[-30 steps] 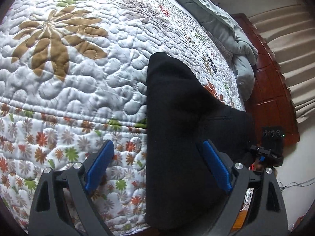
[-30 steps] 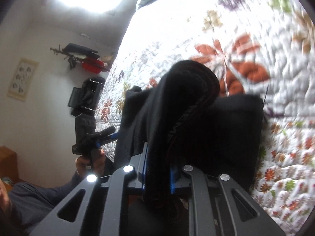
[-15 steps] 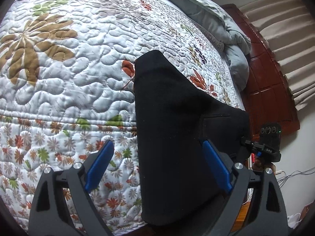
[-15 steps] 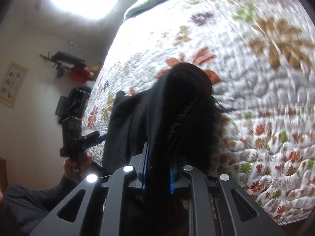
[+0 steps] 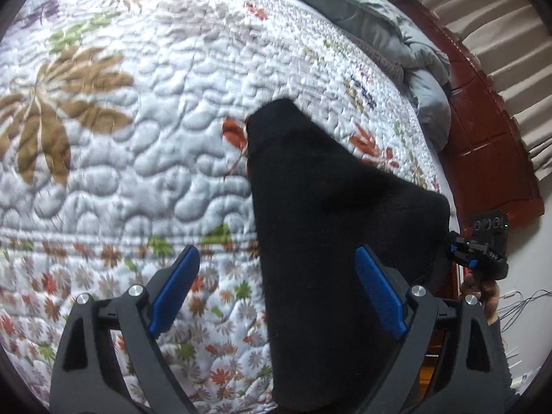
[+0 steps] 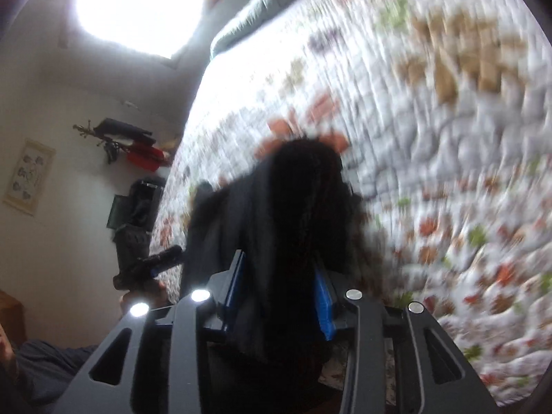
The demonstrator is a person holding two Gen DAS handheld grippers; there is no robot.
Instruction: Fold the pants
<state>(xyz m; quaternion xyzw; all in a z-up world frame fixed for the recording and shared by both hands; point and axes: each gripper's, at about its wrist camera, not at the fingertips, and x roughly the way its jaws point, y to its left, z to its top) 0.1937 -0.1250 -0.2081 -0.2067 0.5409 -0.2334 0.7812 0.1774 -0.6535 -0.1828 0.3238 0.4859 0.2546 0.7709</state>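
Note:
The black pants point(image 5: 327, 227) lie bunched on the flowered quilt point(image 5: 138, 138), their lower part hanging over the bed's near edge. My left gripper point(image 5: 276, 286) is open just above that edge; its right finger point(image 5: 377, 293) rests over the black cloth and its left finger point(image 5: 174, 289) is over the quilt. In the blurred right wrist view my right gripper point(image 6: 279, 293) has its blue pads around a thick fold of the pants point(image 6: 296, 214). The right gripper also shows in the left wrist view point(image 5: 479, 252) at the pants' right end.
A grey duvet point(image 5: 396, 41) is piled at the head of the bed by a dark wooden headboard point(image 5: 490, 138). Curtains hang at the right. In the right wrist view a bright window point(image 6: 138, 3) glares, and the left gripper point(image 6: 145, 262) shows beside the bed.
The right gripper's pads have spread wider around the fold of pants, and its view has swung and blurred. The pants' far end has shifted on the quilt. The left gripper stays open.

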